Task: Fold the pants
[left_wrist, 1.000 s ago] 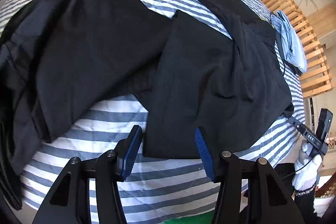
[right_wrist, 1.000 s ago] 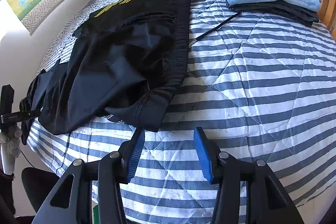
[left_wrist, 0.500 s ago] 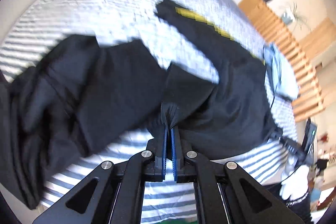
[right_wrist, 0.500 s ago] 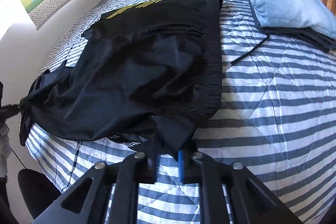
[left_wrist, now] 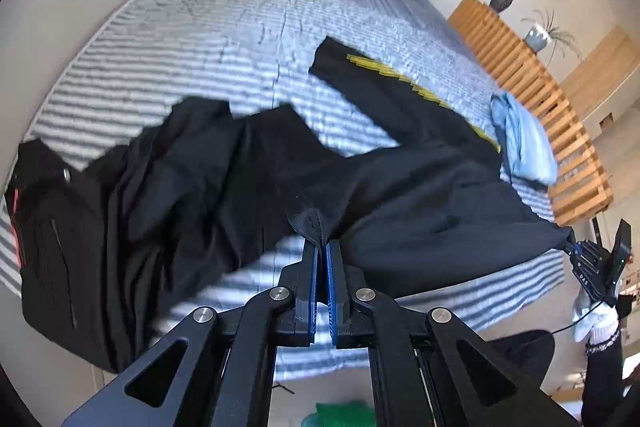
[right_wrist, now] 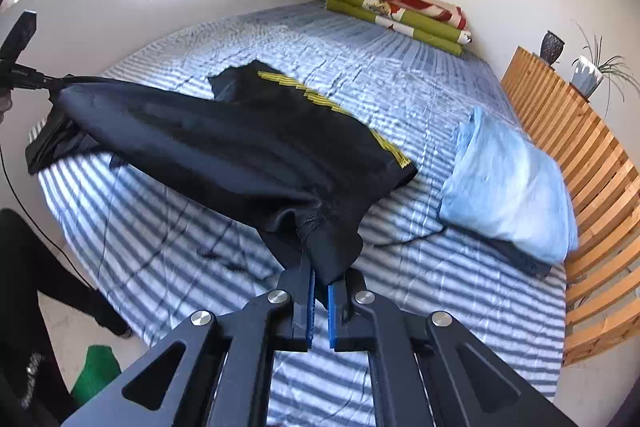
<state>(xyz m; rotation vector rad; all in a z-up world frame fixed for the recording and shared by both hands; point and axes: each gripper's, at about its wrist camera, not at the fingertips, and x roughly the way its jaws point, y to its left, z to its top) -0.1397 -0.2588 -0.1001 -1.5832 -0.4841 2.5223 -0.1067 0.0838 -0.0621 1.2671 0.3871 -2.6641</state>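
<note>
Pants lifted at both ends; no fold made yet.

The left gripper [left_wrist: 322, 247] is clenched on one end of the black pants [right_wrist: 240, 151]; the right gripper [right_wrist: 320, 281] is clenched on the other. The cloth hangs stretched above the bed's [right_wrist: 420, 99] near edge, one leg trailing; every fold remains.

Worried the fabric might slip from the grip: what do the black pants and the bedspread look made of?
Black pants: apparently thin, smooth synthetic weave with a slight sheen, draping in soft folds. Striped bedspread: looks like matte quilted cotton, puckered along stitch lines.
</note>
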